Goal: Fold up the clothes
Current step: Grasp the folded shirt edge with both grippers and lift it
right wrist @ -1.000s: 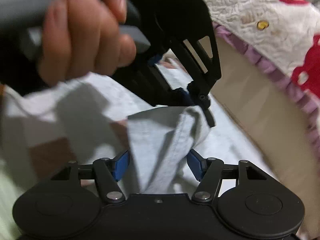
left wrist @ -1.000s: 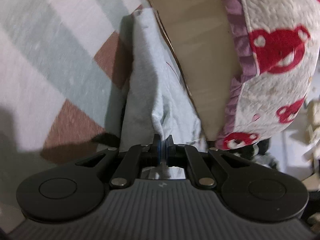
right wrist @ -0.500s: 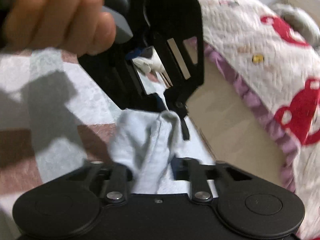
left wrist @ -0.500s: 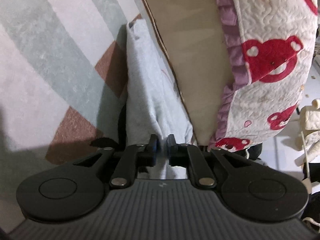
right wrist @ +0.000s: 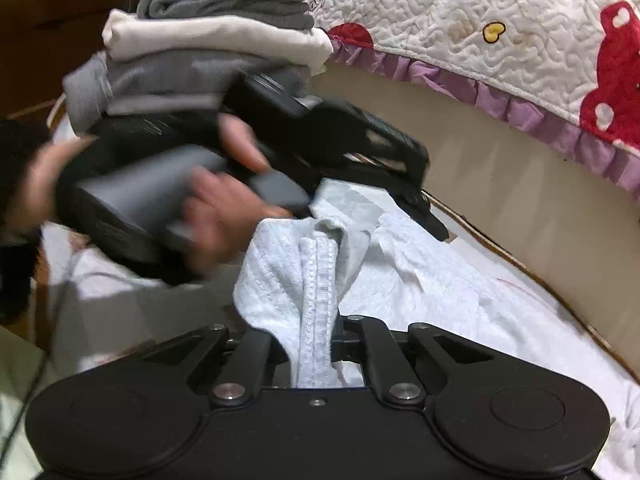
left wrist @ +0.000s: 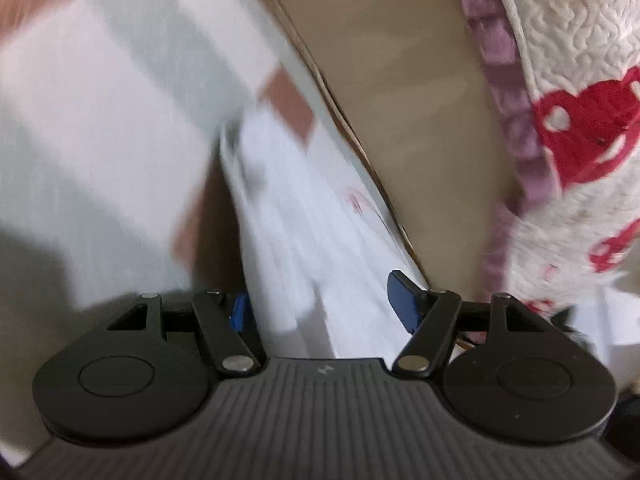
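Quilt (right wrist: 500,40) beside; folded stack (right wrist: 208,48) behind; left gripper (left wrist: 324,304) apart, right gripper (right wrist: 316,344) clamping garment (right wrist: 312,280).

Bed, quilt and patterned mat around your work area

You had a white quilted bedspread (right wrist: 500,20) with red shapes and a small yellow heart draped over the bed, its purple ruffle (right wrist: 520,112) hanging along the top of the plain beige bed side panel (right wrist: 500,184). The same bedspread (left wrist: 580,60) and beige panel (left wrist: 400,80) filled the right half of your left wrist view. Below lay a mat (left wrist: 100,100) patterned in white, pale grey-green and brown blocks, its far edge running just beside the foot of the panel; that view was blurred, so finer detail of the pattern was lost.
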Action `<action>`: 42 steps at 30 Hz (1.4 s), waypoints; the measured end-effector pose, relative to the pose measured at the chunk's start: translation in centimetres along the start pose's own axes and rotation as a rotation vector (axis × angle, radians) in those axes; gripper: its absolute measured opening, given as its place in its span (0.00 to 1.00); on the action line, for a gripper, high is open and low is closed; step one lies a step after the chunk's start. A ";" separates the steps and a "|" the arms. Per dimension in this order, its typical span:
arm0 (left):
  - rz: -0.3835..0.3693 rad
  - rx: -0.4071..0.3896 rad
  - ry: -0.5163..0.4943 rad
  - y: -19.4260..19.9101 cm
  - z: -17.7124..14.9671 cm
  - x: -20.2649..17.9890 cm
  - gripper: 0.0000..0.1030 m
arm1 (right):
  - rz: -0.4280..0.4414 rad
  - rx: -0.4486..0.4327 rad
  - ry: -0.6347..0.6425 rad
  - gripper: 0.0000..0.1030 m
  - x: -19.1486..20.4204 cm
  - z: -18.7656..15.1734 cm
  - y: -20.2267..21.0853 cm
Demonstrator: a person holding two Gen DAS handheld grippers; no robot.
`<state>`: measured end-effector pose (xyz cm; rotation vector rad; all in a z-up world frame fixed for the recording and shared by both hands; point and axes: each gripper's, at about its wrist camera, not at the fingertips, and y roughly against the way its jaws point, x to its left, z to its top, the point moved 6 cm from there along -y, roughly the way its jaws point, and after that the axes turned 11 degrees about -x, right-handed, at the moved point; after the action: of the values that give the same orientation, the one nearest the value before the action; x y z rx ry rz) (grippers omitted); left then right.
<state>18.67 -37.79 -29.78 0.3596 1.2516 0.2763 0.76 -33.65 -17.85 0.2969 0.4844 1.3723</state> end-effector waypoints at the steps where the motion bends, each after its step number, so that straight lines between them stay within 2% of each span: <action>1: 0.004 -0.027 -0.023 -0.5 0.6 0.1 0.61 | 0.010 0.003 -0.016 0.07 -0.1 0.1 0.2; 3: -0.044 -0.046 0.026 -1.4 1.2 0.6 0.43 | 0.029 0.008 -0.067 0.07 -0.8 0.3 0.5; 4: -0.061 -0.045 0.037 -1.8 1.3 0.7 0.06 | 0.036 0.008 -0.089 0.07 -1.0 0.2 0.8; 9: -0.033 -0.107 -0.001 -0.8 2.4 -1.2 0.06 | 0.043 -0.007 -0.133 0.07 -1.6 -0.3 1.9; 11: 0.011 -0.156 -0.148 0.6 3.4 -2.9 0.06 | 0.061 -0.012 -0.183 0.08 -1.6 -0.1 2.0; 12: 0.026 -0.164 -0.182 1.0 3.7 -3.1 0.06 | 0.080 -0.008 -0.220 0.08 -1.6 0.2 1.9; 15: 0.039 -0.178 -0.118 3.1 4.7 -2.5 0.06 | 0.131 -0.002 -0.303 0.08 -0.9 1.7 1.8; 18: -0.003 -0.225 -0.076 7.6 6.3 -2.1 0.05 | 0.201 -0.017 -0.376 0.08 0.3 3.2 1.8; 19: 0.013 -0.240 -0.093 9.2 6.6 -2.0 0.05 | 0.231 -0.027 -0.406 0.08 0.7 3.5 2.0; 22: 0.155 -0.236 -0.233 12.5 6.1 -1.6 0.06 | 0.325 -0.062 -0.515 0.08 1.7 3.7 2.7; 23: 0.168 -0.239 -0.254 12.9 5.8 -1.5 0.06 | 0.354 -0.072 -0.556 0.08 1.9 3.5 2.9; 25: 0.145 -0.236 -0.222 13.0 5.3 -1.2 0.06 | 0.391 -0.084 -0.629 0.08 2.0 2.7 3.2; 27: 0.116 -0.226 -0.205 12.5 4.7 -1.5 0.06 | 0.370 -0.069 -0.680 0.08 1.4 0.9 3.2; 30: 0.128 -0.230 -0.340 11.8 3.2 -3.6 0.06 | 0.335 -0.082 -0.804 0.08 -0.8 -1.1 3.8; 32: 0.100 -0.227 -0.379 11.0 2.2 -5.3 0.06 | 0.312 -0.115 -0.870 0.08 -2.6 -2.0 4.8; 34: 0.032 -0.218 -0.367 10.0 1.3 -7.2 0.06 | 0.279 -0.150 -0.924 0.08 -4.7 -3.0 6.2; 37: -0.012 -0.168 -0.449 6.8 -0.9 -11.1 0.06 | 0.231 -0.215 -1.078 0.08 -8.5 -5.1 8.3; 39: -0.041 -0.134 -0.503 4.7 -2.4 -13.7 0.06 | 0.169 -0.255 -1.149 0.08 -11.0 -6.9 9.8; 42: -0.052 -0.082 -0.576 1.1 -5.1 -16.8 0.06 | 0.050 -0.280 -1.145 0.08 -13.9 -9.1 11.7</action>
<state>8.89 -42.80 -16.08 0.3064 0.6797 0.1616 -15.47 -45.81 -18.01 0.7867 -0.6598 1.0833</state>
